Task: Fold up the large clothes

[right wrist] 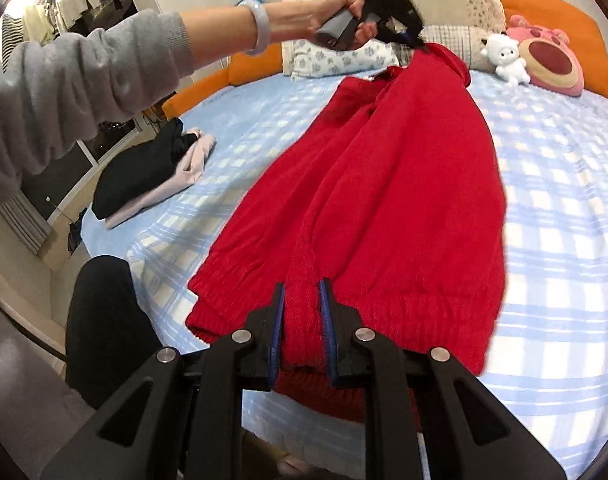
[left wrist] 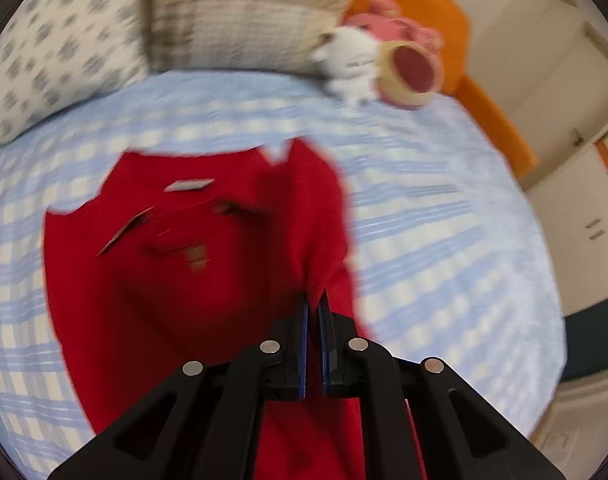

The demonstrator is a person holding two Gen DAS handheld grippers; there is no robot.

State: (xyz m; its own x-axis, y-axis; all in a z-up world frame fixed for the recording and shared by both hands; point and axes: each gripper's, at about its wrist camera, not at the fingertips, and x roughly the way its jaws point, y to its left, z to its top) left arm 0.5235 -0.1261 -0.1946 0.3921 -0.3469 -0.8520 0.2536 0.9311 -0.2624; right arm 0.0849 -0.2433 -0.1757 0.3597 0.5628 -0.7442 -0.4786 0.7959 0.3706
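She is folding the red sweater (right wrist: pixel 384 184) lengthwise on the bed (right wrist: pixel 544 240): the left gripper (left wrist: pixel 314 300) is pinching its collar end near the pillows, the right gripper (right wrist: pixel 302 292) is clamping the ribbed hem at the foot edge. Next, probably, both ends need carrying across together.

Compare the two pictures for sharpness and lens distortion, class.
Left wrist view: heavy motion blur smears the red sweater and plaid sheet. Right wrist view: mostly sharp, ribbed hem clear. Both: fisheye bends the bed edges, dark corners.
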